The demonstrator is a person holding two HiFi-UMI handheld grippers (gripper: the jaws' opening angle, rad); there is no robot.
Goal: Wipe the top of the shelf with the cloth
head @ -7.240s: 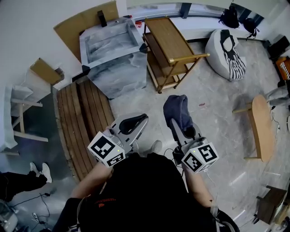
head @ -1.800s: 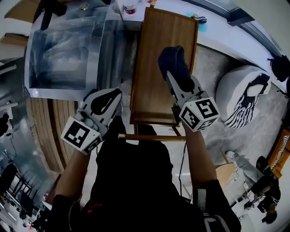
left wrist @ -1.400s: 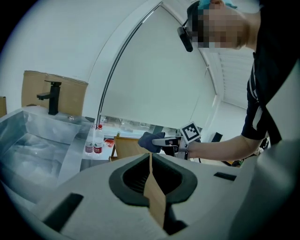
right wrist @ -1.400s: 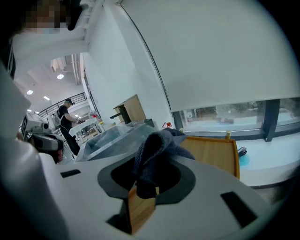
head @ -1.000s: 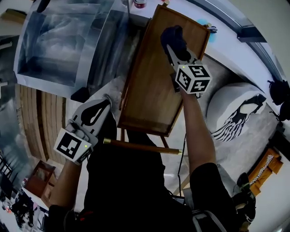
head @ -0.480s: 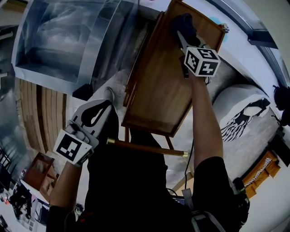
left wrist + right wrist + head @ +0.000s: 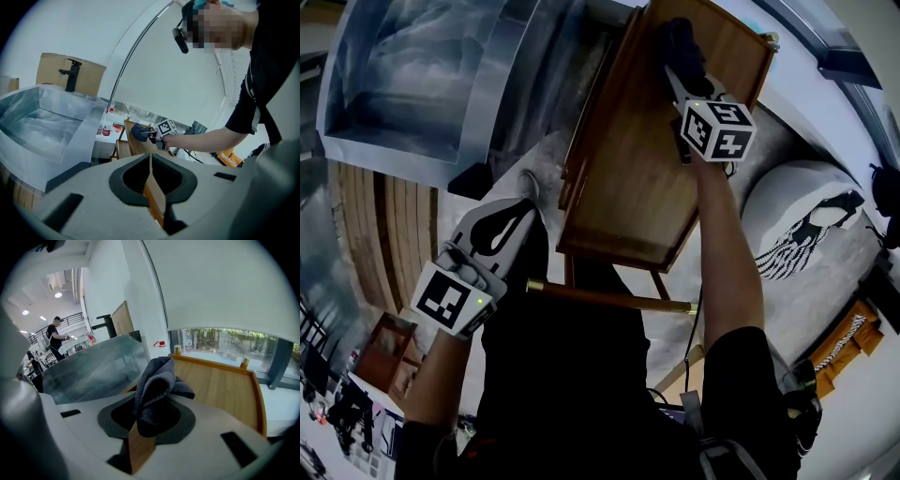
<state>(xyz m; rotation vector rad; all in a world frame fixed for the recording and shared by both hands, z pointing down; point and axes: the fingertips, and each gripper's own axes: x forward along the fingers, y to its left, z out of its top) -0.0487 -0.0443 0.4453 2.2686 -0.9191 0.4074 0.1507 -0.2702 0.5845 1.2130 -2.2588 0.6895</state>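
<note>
Right tool clamps the cloth over the shelf top beside the grey basin; left tool hangs closed, empty.

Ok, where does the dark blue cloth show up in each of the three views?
Head view: cloth near the top, right of centre, over the far end of the wooden shelf top.
Left gripper view: cloth small, just above centre, at the distant wooden shelf top.
Right gripper view: cloth at centre, bunched, clamped in the right gripper.
Shared landmark: the wooden shelf top.
</note>
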